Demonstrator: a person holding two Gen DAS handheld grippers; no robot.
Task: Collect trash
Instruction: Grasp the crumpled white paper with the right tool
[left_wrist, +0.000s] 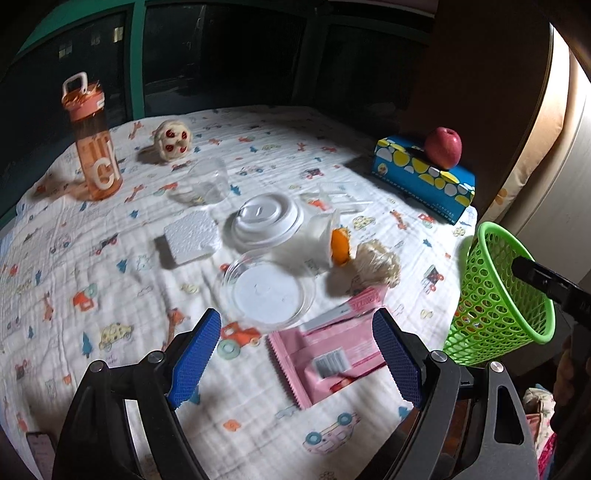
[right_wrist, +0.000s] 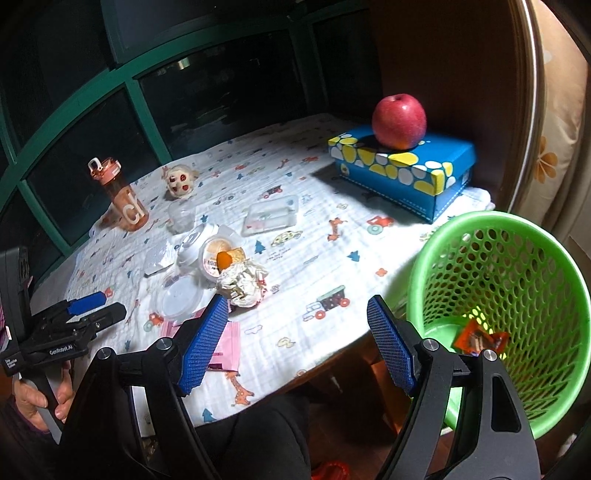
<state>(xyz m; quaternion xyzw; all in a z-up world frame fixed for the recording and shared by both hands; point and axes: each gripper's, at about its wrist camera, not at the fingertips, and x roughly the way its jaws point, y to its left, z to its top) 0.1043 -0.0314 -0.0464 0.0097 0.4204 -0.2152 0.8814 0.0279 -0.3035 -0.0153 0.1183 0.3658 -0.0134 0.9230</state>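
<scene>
- Left gripper (left_wrist: 297, 354): jaws wide, nothing between them, hovering over the pink wrapper (left_wrist: 325, 360) lying flat on the tabletop (left_wrist: 110, 288) at the near edge.
- Right gripper (right_wrist: 295, 343): jaws wide, empty, over the near tabletop edge; green basket (right_wrist: 517, 236) at its 3 o'clock, beside the tabletop rim, with one orange wrapper (right_wrist: 480, 338) already inside.
- Trash cluster sits at 12 o'clock from the left gripper: clear lid (left_wrist: 267, 290), white lid (left_wrist: 264, 219), foam block (left_wrist: 190, 238), tipped clear cup (left_wrist: 203, 181), cup with orange peel (left_wrist: 338, 242), crumpled paper (left_wrist: 376, 264) just beside it.
- Not trash, by judgement: water bottle (left_wrist: 92, 144), apple (left_wrist: 443, 147) on the tissue box (left_wrist: 421, 177), small toy (left_wrist: 173, 138).
- Risk: pink wrapper is thin and flat; the jaws may slide over it or pinch the cloth and drag the whole spread.
- Risk: dragged cloth could tip the bottle or roll the apple off the box.
- Risk: clear lid touches the wrapper's far end; a sloppy close could catch both.
- Risk: basket looks tilted at the tabletop rim; a bump from the right gripper could knock it or make a drop miss.
- Risk: the peel cup lies on its side, so its contents may spill when lifted.
</scene>
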